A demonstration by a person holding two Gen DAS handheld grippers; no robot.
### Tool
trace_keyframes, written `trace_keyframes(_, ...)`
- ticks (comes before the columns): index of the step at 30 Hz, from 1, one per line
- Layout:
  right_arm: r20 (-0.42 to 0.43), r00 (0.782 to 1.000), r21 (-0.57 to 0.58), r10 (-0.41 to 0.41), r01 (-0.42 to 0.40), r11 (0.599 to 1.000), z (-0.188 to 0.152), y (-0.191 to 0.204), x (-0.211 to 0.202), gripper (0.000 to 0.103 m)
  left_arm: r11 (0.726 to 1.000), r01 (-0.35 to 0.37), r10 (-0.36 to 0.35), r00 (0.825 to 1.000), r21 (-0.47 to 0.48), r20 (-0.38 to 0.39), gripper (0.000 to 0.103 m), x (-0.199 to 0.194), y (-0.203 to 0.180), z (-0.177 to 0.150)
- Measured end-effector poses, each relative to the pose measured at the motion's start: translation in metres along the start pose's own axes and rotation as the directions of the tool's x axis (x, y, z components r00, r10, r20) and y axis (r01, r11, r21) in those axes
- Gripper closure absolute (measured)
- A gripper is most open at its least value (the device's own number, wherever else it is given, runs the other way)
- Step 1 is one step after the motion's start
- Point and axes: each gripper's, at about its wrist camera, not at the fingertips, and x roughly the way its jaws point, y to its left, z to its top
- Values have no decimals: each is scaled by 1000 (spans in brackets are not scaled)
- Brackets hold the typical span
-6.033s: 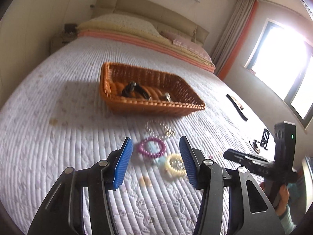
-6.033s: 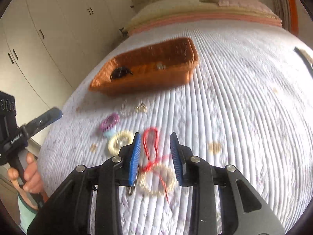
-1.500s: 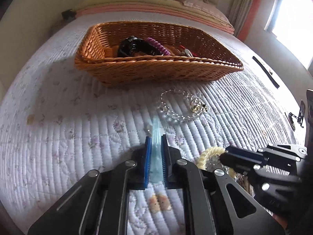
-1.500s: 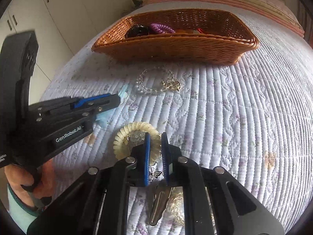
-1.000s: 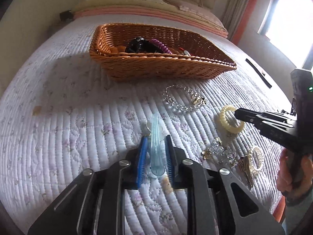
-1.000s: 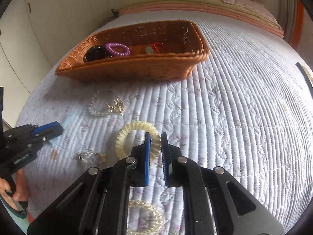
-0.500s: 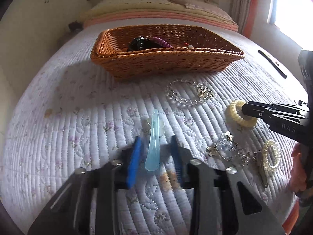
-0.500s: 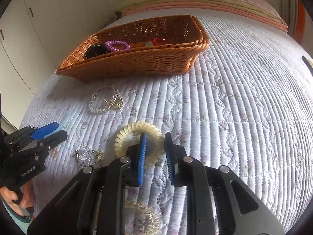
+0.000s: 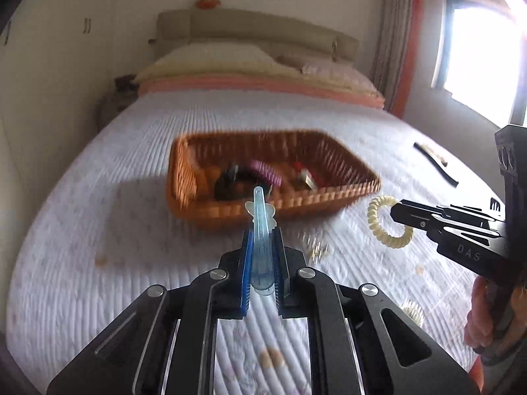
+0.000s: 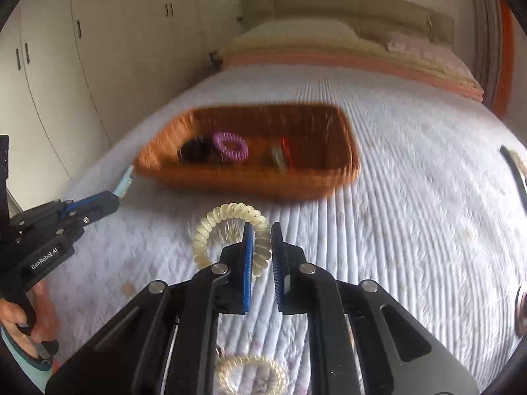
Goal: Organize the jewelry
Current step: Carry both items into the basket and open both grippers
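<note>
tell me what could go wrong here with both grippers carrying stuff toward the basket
1. The right gripper pinches only one side of the cream coil hair tie; the rest hangs free and could spring out.
2. The left gripper holds the slim blue hair clip by its rear end, so it might pivot or slide loose.
3. Both head for the wicker basket, so they could bump.

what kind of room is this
Almost certainly a bedroom: a made bed with a quilted white bedspread, pillows stacked against a padded headboard, and built-in wardrobe doors along the wall.
</note>
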Motion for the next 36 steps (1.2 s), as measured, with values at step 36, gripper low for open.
trace_keyframes(36,-181,983,191,-9,44,981,94,-52,128,79,998,39,-41,998,-49,-52,69,86,24,86)
